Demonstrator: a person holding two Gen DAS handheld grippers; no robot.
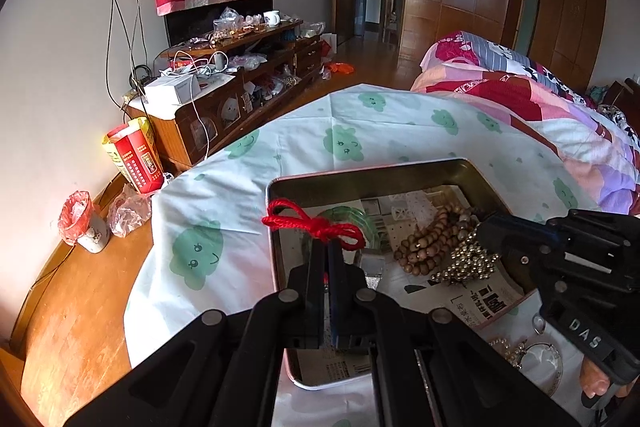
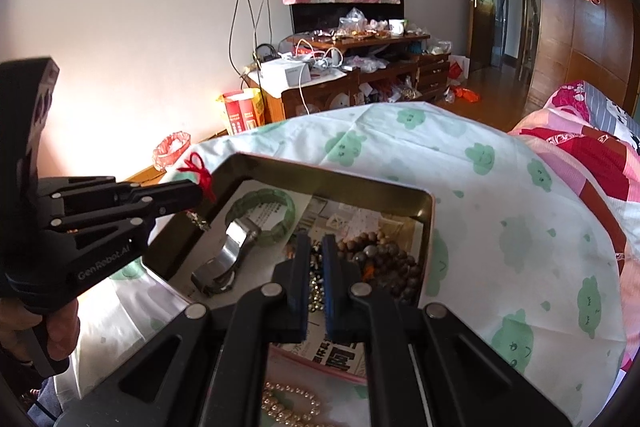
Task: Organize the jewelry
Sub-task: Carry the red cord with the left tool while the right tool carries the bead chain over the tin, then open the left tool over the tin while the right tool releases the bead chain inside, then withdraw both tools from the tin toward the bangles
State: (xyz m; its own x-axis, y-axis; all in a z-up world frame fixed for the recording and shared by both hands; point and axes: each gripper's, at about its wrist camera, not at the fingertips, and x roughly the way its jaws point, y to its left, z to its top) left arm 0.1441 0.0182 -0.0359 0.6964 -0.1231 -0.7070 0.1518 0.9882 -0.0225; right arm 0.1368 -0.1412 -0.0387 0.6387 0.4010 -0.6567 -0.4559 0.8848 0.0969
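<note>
A metal tin lined with newspaper sits on a cloth with green clouds. In it lie a green bangle, a steel watch, a wooden bead bracelet and a silver bead chain. My left gripper is shut on a red knotted cord, held over the tin's left side. My right gripper is nearly closed on the silver bead chain inside the tin.
A pearl bracelet and a clear bangle lie on the cloth in front of the tin. A wooden table carries a cup with a red bag. A bed with a pink quilt lies to the right.
</note>
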